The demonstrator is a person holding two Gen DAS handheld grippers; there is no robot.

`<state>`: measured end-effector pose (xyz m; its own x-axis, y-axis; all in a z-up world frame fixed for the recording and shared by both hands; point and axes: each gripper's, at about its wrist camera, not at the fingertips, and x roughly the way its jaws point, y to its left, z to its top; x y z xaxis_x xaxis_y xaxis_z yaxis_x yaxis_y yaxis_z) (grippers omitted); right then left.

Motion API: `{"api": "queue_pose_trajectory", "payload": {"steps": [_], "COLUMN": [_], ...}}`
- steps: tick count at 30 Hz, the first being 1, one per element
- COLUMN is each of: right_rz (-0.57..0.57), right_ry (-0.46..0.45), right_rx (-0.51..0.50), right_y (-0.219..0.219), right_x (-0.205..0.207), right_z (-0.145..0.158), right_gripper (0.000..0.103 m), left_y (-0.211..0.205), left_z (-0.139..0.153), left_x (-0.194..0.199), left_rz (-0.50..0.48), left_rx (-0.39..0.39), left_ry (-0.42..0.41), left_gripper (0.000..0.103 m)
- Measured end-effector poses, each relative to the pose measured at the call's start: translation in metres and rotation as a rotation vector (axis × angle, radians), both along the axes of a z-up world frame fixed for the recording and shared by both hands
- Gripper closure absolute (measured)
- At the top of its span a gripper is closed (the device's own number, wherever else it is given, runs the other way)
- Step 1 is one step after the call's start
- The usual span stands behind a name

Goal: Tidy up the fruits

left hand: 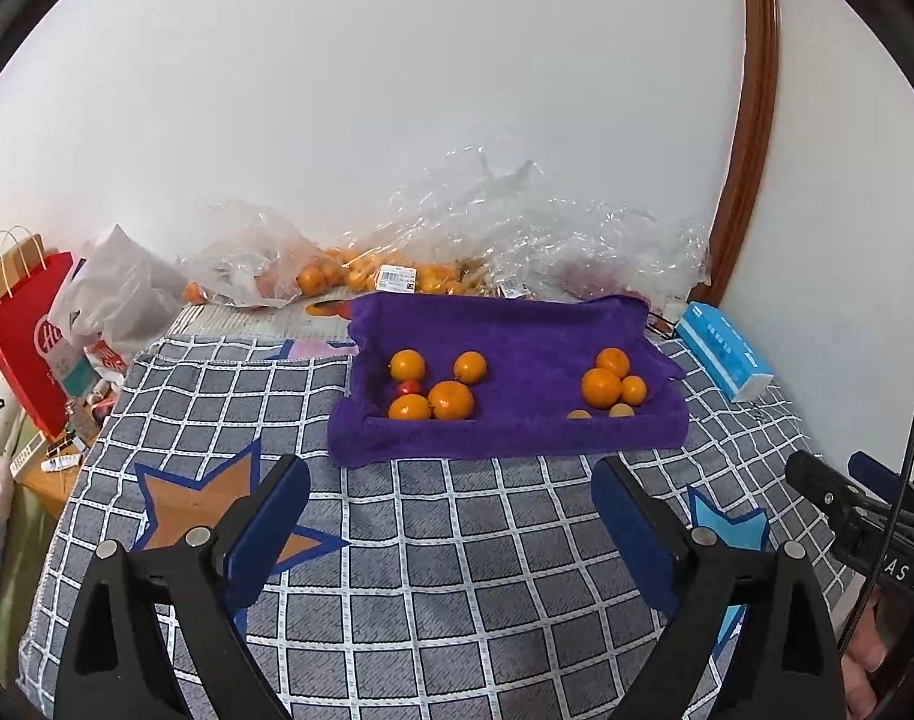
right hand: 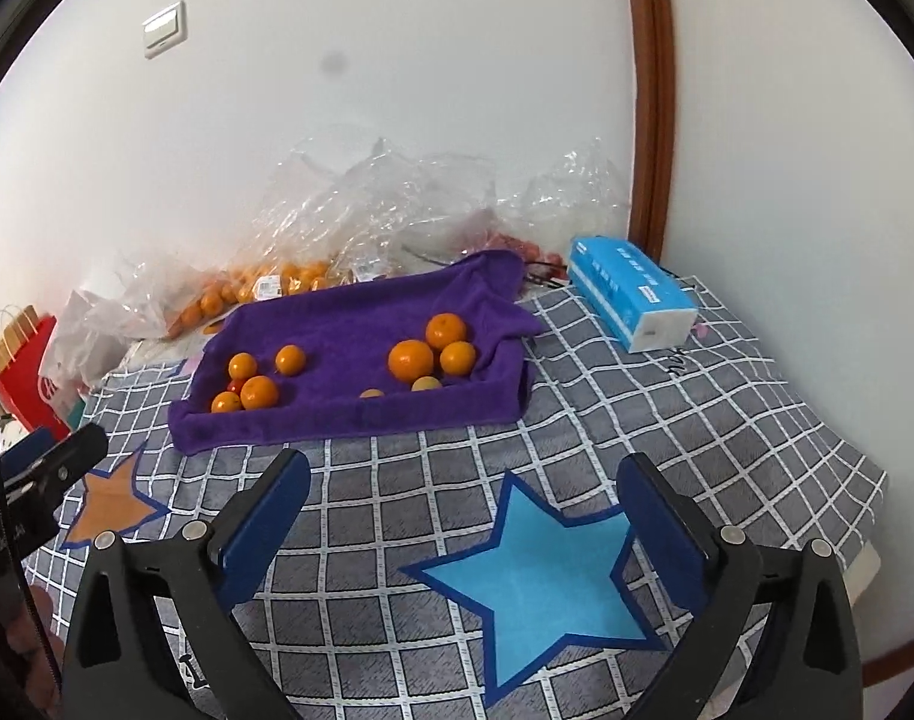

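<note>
Left gripper (left hand: 451, 480) spread wide at bottom of frame, nothing between the pads. Purple towel (left hand: 517, 438) mid-frame on the checked bedspread (left hand: 457, 570): left cluster of oranges (left hand: 451, 399) with one small red fruit (left hand: 408, 387), right cluster (left hand: 601, 387). Right gripper (right hand: 463, 480) also spread, empty, over the blue star (right hand: 547, 588).

Blue tissue pack (right hand: 634, 299) near checked cover's (right hand: 667, 420) edge; red bag (left hand: 28, 336) beside it.
</note>
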<state>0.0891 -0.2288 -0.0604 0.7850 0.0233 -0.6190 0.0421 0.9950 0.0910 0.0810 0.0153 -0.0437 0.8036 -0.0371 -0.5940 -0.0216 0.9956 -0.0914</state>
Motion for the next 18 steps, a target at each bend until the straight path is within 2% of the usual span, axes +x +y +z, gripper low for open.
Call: {"api": "queue_pose_trajectory", "payload": {"steps": [3, 18], "right_rz": [0.009, 0.013], "right_ry": [-0.01, -0.008], "right_rx": [-0.011, -0.052], "right_y": [0.0005, 0.0066], "right_x": [-0.0018, -0.0034], "right_z": [0.0016, 0.001], "right_gripper": [0.002, 0.002], "left_y": [-0.0032, -0.0011], "left_z": [-0.0002, -0.0016], "left_x": [-0.0012, 0.002], "left_rz": [0.006, 0.015], "left_rx": [0.022, 0.034], "left_ry": [-0.01, 0.008], "left_gripper": [0.008, 0.008]}}
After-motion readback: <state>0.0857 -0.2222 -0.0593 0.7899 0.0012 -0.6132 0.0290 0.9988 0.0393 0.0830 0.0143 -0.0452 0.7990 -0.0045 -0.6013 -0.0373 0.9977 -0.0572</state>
